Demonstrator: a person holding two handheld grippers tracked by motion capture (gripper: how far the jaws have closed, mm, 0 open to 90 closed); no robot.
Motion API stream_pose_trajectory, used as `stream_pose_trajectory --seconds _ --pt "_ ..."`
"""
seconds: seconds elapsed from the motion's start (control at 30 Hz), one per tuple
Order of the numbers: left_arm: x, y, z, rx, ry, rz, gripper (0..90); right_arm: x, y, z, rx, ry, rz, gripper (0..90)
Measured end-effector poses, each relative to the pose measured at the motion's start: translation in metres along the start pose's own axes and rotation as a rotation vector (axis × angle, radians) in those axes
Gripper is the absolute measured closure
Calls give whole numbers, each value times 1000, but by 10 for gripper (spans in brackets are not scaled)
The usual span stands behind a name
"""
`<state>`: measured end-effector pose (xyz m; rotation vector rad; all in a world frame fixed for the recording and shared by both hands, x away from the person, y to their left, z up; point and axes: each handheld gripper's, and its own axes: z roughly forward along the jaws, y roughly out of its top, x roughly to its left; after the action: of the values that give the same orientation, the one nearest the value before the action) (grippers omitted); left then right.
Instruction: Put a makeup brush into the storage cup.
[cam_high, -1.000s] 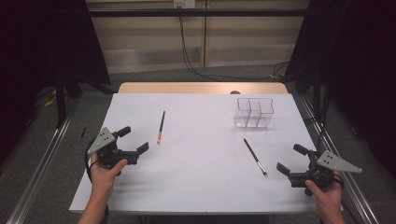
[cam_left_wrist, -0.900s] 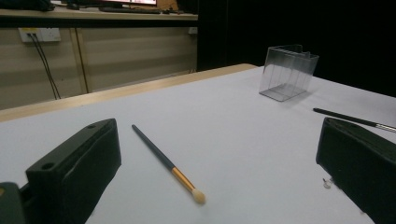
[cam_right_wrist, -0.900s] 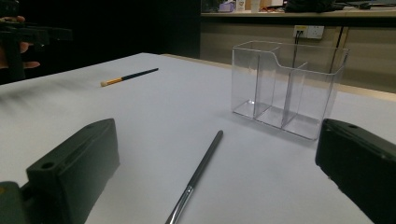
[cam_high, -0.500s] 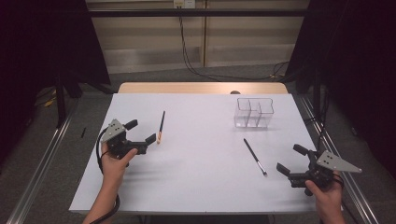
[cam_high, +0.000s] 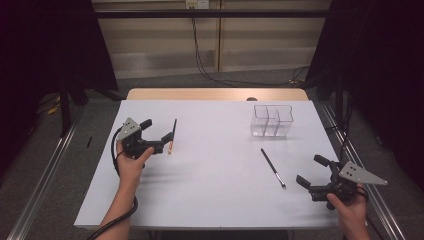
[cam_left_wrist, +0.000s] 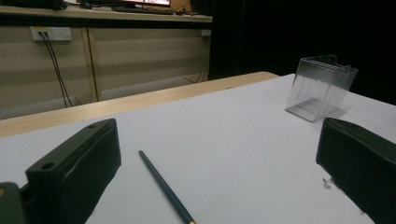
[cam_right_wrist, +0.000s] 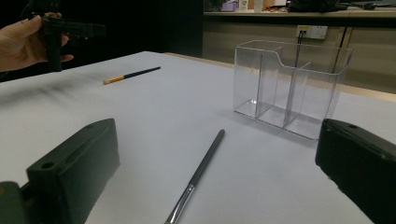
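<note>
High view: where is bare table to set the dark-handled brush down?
Widest bare patch: mid-table, between the orange-tipped brush and the silver-ferruled brush. Also bare: the strip left of the clear organizer. Tightest spot: around the left hand-held gripper, beside the orange-tipped brush.

On my high view I see a white table cover with a strip of bare wood along its far edge. A clear three-compartment holder stands upright at the far right, and I can see nothing in it. A black-handled brush with a silver ferrule lies flat near it, on the near side, well apart from the holder. Beyond the table, black cables hang from a wall socket. Black curtains flank both sides, and a metal rail runs along the floor at left.
</note>
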<state>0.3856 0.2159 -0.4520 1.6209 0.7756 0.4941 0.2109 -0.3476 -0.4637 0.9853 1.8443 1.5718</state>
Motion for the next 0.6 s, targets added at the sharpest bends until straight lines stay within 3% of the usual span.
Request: stream_pose_trajectory --seconds 0.3,0.6 --pt "8 2 13 11 25 -17 0 0 0 -1 -2 -2 0 0" --pt "10 1 27 53 33 -31 0 -1 0 -2 -3 1 -1 0"
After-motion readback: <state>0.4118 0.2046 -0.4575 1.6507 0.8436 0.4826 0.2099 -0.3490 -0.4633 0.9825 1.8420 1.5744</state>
